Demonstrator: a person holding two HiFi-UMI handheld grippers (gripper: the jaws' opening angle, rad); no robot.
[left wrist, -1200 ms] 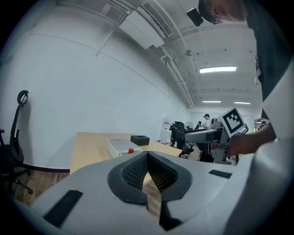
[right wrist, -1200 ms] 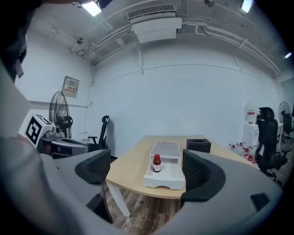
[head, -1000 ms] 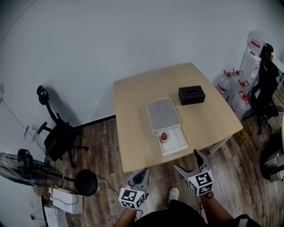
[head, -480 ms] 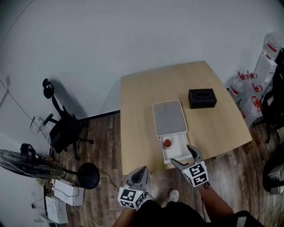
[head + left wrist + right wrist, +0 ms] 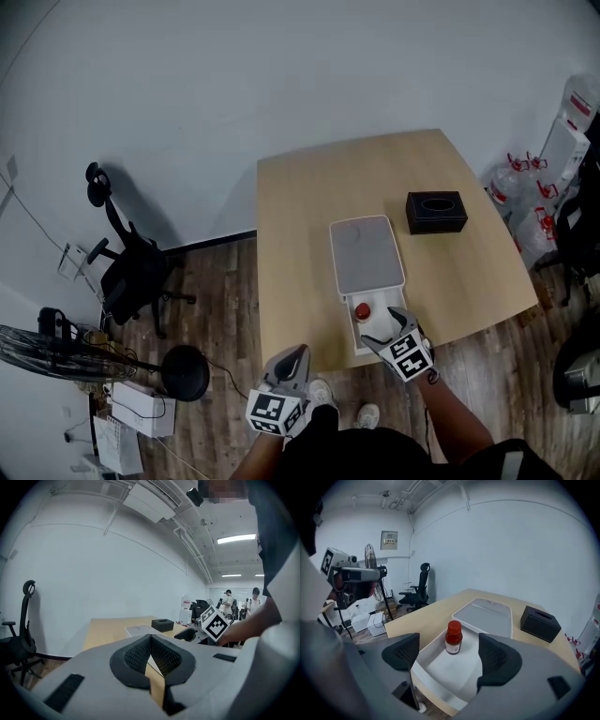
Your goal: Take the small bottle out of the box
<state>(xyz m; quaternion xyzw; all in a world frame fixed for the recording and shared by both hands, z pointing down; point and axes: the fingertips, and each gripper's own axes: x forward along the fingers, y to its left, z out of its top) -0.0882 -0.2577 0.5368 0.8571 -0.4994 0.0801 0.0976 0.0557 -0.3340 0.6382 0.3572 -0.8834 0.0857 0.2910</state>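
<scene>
A small brown bottle with a red cap (image 5: 362, 310) (image 5: 453, 638) stands upright in the white pulled-out drawer (image 5: 373, 338) (image 5: 440, 670) of a box with a grey lid (image 5: 367, 255) (image 5: 485, 615) on the wooden table (image 5: 300, 225). My right gripper (image 5: 385, 328) (image 5: 450, 654) hovers over the drawer's near end. Its jaws are closing, still wide, and the bottle stands just beyond the pads, untouched. My left gripper (image 5: 296, 358) (image 5: 150, 639) hangs off the table's near edge, shut on nothing. The right gripper's marker cube (image 5: 214, 623) shows in the left gripper view.
A black tissue box (image 5: 436, 212) (image 5: 540, 623) sits right of the grey lid. On the floor to the left are an office chair (image 5: 127, 272), a fan (image 5: 52, 352) and a round stool (image 5: 183, 373). Water jugs (image 5: 525, 178) stand at the right.
My right gripper has moved forward from off the table's edge to over the open drawer, and its jaws have narrowed. The left gripper has stayed low near the edge.
</scene>
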